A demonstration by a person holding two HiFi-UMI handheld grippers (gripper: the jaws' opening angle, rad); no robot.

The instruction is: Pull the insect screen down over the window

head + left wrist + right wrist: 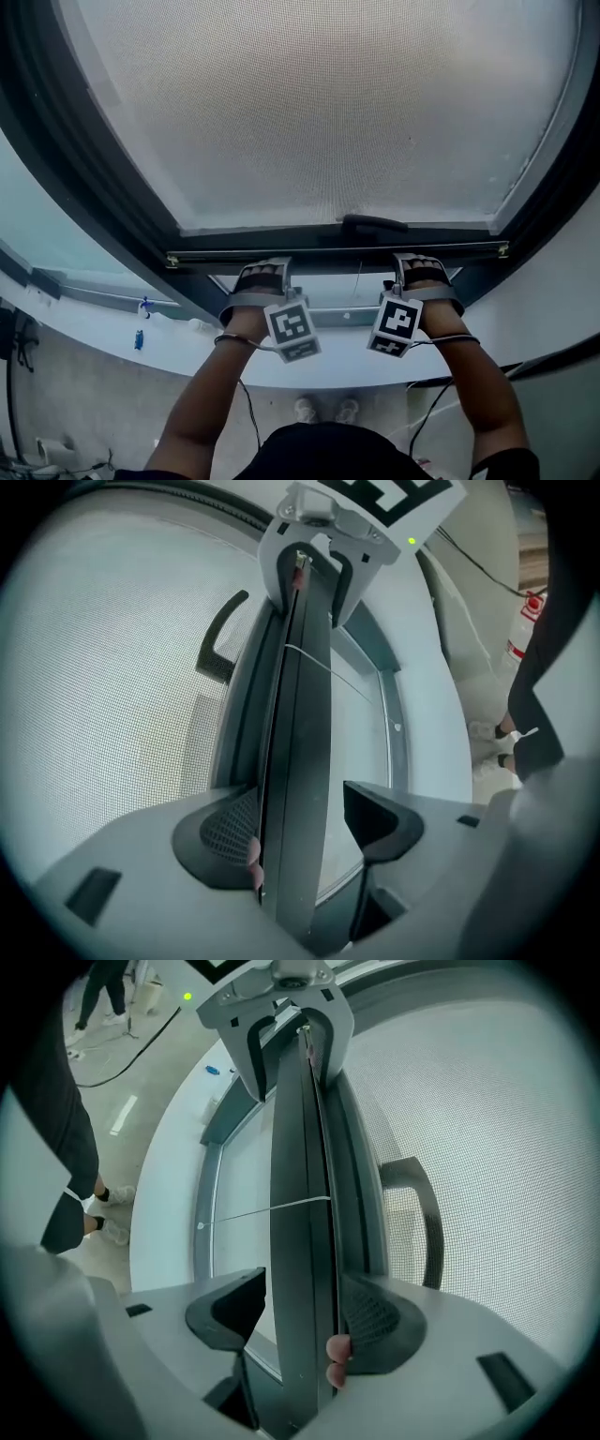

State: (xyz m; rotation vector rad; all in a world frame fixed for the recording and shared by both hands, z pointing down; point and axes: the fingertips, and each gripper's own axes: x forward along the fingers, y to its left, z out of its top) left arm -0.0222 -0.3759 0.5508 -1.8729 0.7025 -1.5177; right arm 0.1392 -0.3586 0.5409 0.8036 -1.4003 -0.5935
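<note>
Head view: jaw tips of left gripper (261, 276) and right gripper (419, 272) are cut off behind the dark metal bottom bar (337, 255) of the grey mesh insect screen (319, 112). The bar sits near the frame's lower end. Both forearms reach forward, parallel. Each gripper's jaws are spread astride the bar, with only the mesh-side jaw touching.

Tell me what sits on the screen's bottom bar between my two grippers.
The dark pull handle, mounted on the bottom bar nearer the right gripper than the left gripper. The head view shows it.
</note>
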